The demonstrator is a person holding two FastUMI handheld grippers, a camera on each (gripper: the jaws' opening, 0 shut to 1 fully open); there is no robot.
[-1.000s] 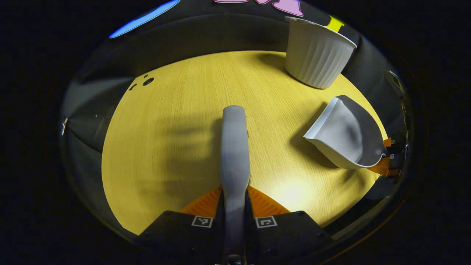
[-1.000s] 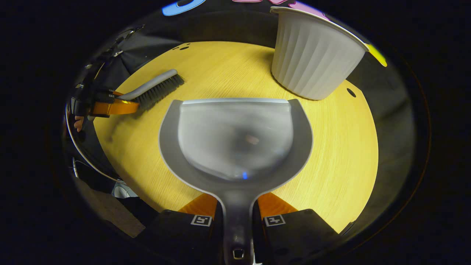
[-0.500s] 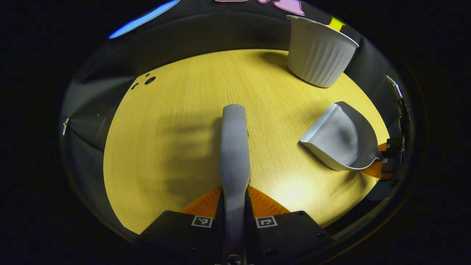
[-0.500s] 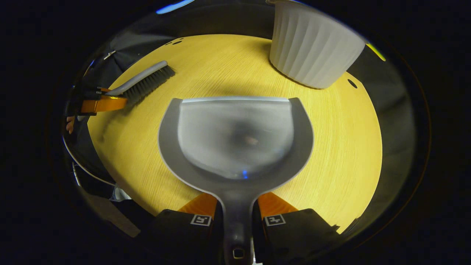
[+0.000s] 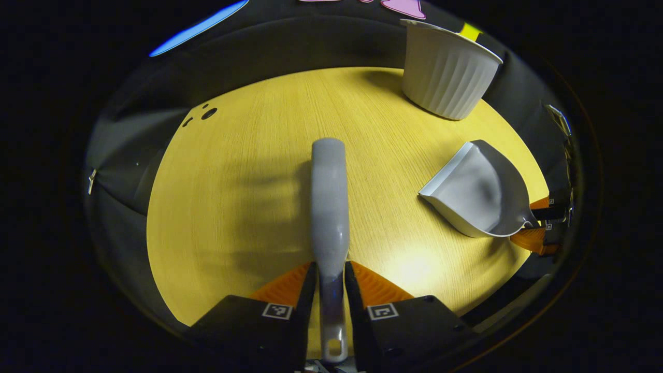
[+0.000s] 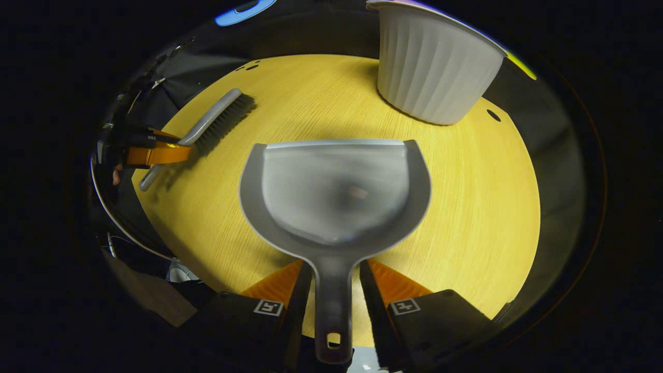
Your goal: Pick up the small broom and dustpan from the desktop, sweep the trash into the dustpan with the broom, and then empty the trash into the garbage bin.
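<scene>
This is a recording booth, not a lived-in room: black cloth (image 5: 290, 46) hangs close around a bare round wooden table (image 5: 248, 171), which carries a ribbed white bin (image 6: 432, 72) under a single bright overhead light.

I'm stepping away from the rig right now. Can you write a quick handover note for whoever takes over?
Left hand-held gripper: open, fingers loosely either side of the broom handle.
Right hand-held gripper: open around the dustpan handle.
Both tools appear to rest on the desktop; the garbage bin stands beyond the dustpan.
No trash visible on the desktop; bin contents hidden.
Left: probably only withdrawing.
</scene>
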